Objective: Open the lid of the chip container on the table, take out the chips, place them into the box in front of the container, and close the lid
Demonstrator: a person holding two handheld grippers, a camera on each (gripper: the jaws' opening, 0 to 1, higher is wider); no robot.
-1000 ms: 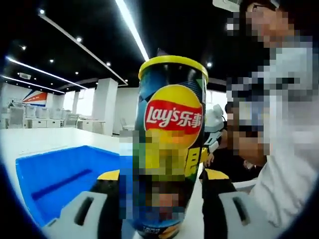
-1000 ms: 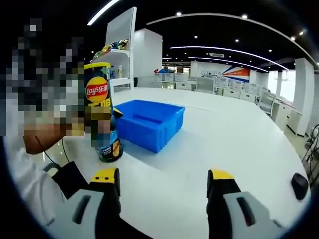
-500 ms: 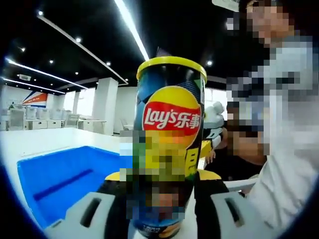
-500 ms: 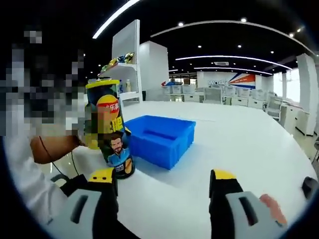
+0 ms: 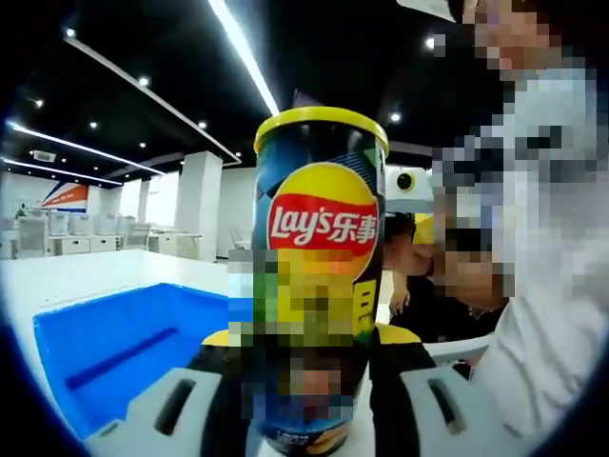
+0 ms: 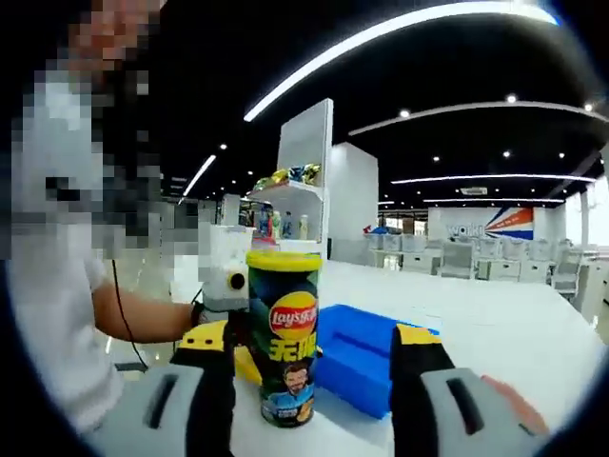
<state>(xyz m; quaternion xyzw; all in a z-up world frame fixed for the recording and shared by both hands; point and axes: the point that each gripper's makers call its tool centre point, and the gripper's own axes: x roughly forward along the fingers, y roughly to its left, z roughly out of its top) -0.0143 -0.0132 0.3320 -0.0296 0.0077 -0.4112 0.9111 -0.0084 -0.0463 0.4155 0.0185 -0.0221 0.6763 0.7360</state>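
White tabletop point(image 6: 495, 333) carries the blue box point(image 6: 357, 357), and the chip container point(image 6: 284, 338) stands upright just beside that box, its yellow lid point(image 6: 284, 259) not yet removed. Compared with a second ago, the right gripper view is brought much closer and lower — the can, formerly off to the left and well apart from the jaws, is now framed between them. From this it is judged that the right gripper point(image 6: 312, 367) is being lined up for the lid, the opening step not yet begun. Its jaws are spread wide, nothing held or touched.

In the left gripper view the can point(image 5: 319, 276) is flanked low down by the left gripper point(image 5: 306, 367), whose jaws have narrowed since the earlier picture and are now pressed against the can's sides — a clamp on its lower part, steadying it. The lid rim point(image 5: 321, 119) is seen seated squarely, so no chips are yet out.
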